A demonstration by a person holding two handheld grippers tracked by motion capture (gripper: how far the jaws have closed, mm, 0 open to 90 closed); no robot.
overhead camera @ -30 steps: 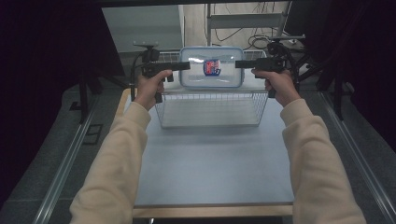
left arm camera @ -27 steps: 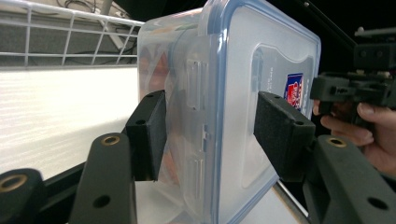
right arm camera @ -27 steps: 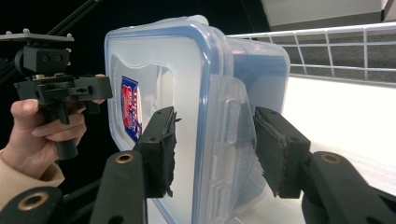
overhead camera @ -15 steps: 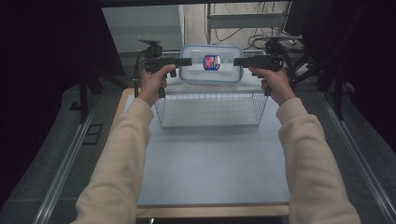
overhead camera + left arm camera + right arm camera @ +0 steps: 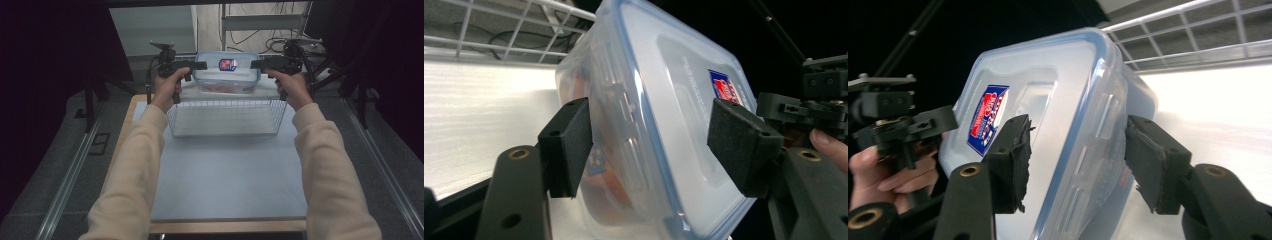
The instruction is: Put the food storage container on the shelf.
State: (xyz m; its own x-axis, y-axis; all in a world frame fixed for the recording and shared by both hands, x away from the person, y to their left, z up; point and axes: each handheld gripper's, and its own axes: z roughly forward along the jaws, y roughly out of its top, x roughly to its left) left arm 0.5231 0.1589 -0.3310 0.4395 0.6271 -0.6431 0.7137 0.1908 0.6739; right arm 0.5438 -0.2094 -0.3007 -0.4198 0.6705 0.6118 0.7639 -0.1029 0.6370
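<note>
**Lidded food container, set down beyond wire basket, both grippers letting go**

Item: clear plastic food container [image 5: 226,74] with a blue-rimmed snap lid and a red-and-blue label [image 5: 227,63]; reddish contents show faintly through the wall. Location: far end of the table, just behind the white wire basket [image 5: 227,117], on the pale table mat [image 5: 225,175]. In the left gripper view it appears to rest on the mat, though its underside is hard to make out

Left gripper [image 5: 192,64]: held level at the container's left end, jaws straddling the lid edge above and below. In the left gripper view [image 5: 651,142] the lower pad sits at the container's wall and the upper pad stands off the lid with a gap. Its jaws have just been opening, with the container's end between them

Right gripper [image 5: 257,63]: mirrors the left at the opposite end. In the right gripper view [image 5: 1078,162] both pads stand slightly away from lid and wall. Its jaws too have just been opening around that end

Reason for arrangement: a grip at each short end keeps the wide box level; matched loosening suggests a release, judged to be at its end

Basket: empty, wire sides upright, between the person's sleeves [image 5: 140,165] and the container
</note>
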